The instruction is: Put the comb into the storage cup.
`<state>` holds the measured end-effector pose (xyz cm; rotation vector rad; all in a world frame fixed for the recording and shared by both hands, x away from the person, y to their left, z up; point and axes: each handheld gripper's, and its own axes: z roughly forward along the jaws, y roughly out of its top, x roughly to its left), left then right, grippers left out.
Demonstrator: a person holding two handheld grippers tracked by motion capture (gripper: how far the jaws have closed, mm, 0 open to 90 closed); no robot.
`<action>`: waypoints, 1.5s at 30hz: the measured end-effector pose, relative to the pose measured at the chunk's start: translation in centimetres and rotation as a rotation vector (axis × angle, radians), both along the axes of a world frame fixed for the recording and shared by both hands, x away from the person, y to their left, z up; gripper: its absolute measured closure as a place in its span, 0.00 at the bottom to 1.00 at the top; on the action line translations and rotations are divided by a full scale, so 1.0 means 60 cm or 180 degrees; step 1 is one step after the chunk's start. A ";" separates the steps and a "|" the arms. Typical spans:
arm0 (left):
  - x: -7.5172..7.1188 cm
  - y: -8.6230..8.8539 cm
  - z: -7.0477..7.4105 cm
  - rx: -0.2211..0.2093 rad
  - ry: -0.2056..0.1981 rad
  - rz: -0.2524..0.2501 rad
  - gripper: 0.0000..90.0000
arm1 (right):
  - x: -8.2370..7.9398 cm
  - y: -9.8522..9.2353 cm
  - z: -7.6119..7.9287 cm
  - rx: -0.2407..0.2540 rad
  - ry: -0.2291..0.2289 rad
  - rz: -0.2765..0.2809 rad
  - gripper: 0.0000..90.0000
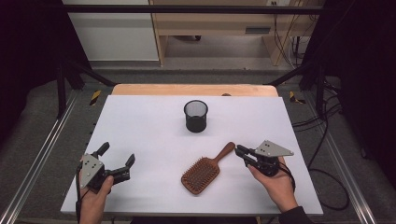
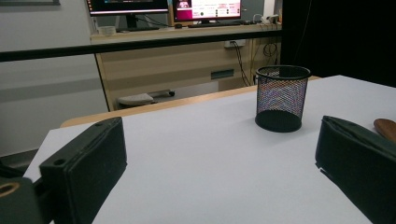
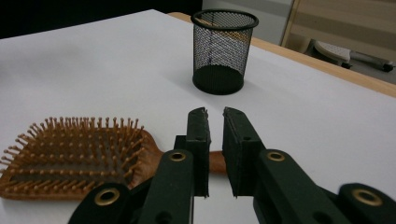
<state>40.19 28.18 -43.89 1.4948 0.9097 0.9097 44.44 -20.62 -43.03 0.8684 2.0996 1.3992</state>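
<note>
A wooden paddle hairbrush [image 1: 201, 175] [image 3: 70, 154] lies bristles up on the white table [image 1: 140, 121], its handle pointing to the back right. My right gripper [image 1: 239, 151] [image 3: 215, 114] hovers at the handle's end, its jaws nearly together with a thin slit and nothing between them; the handle shows below them. A black mesh cup [image 1: 195, 116] [image 2: 282, 98] [image 3: 224, 51] stands upright and empty behind the brush. My left gripper [image 1: 117, 154] [image 2: 219, 186] rests at the front left, jaws wide open and empty. In the left gripper view the tip of the brush handle [image 2: 385, 128] peeks past its right jaw.
A wooden strip [image 1: 194, 89] runs along the table's far edge. Metal rails [image 1: 42, 144] flank the table left and right, and cables [image 1: 322, 140] lie on the floor at the right. Beyond the table stand a desk and cabinets.
</note>
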 end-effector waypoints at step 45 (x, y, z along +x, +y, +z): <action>0.000 -0.001 0.001 0.0013 0.0004 -0.0054 0.02 | 0.107 0.079 -0.052 -0.1541 0.1204 0.0194 1.00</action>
